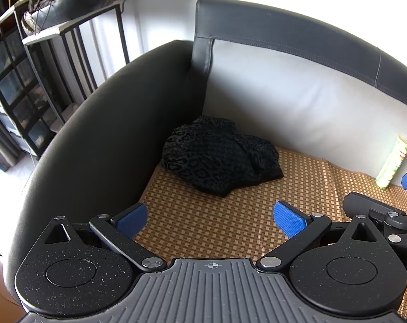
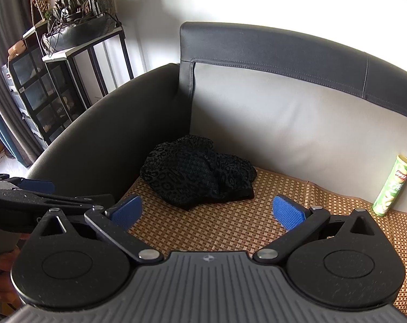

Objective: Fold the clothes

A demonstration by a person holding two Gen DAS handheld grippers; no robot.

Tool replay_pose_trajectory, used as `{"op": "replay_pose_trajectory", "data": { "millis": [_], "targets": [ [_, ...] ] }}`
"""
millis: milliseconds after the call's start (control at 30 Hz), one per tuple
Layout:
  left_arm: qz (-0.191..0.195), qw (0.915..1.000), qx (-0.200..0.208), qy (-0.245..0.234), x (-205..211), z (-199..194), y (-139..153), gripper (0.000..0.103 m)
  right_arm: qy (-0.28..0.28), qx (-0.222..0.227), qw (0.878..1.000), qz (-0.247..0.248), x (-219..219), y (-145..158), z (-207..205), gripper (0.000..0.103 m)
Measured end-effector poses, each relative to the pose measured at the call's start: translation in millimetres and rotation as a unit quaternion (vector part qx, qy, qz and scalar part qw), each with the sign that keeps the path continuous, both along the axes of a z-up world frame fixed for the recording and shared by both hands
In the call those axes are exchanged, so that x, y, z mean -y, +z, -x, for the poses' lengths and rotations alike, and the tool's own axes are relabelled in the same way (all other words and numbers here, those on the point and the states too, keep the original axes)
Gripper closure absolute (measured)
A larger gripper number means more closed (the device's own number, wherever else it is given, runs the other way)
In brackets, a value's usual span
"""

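A crumpled black garment with a leopard-like pattern lies bunched in the sofa's back left corner, on a woven brown mat. My left gripper is open, hovering over the mat a short way in front of the garment, with nothing between its blue pads. My right gripper is open too, also short of the garment and holding nothing. In the left wrist view, part of the right gripper shows at the right edge. The right wrist view catches the left gripper at its left edge.
A dark leather armrest curves along the left, and a grey backrest rises behind the garment. A green chip can stands against the backrest at the right. A black shelf with a planter stands beyond the armrest.
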State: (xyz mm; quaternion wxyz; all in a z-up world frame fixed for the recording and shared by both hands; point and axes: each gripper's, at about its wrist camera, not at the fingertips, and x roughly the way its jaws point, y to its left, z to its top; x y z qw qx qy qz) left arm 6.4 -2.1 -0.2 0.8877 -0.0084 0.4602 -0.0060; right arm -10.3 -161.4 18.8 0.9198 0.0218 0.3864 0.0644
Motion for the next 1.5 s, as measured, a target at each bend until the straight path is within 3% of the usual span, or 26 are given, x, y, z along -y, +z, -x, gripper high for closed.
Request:
{"op": "replay_pose_trajectory", "data": {
  "millis": [1100, 1300, 1500],
  "targets": [
    [0.011, 0.9999, -0.009, -0.004, -15.3, -9.5, -5.2, 0.000, -0.010, 0.008, 1.000, 0.008, -7.2, 0.5, -0.2, 0.000],
    [0.012, 0.9996, -0.022, -0.010, -24.9, -35.2, -23.8, 0.000, -0.013, -0.003, 1.000, 0.016, -12.8, -4.8, -19.4, 0.000],
    [0.003, 0.9988, -0.040, -0.027, -38.9, -93.2, -77.8, 0.000, -0.025, -0.033, 0.999, 0.007, -16.7, -36.6, -66.7, 0.000]
  ]
}}
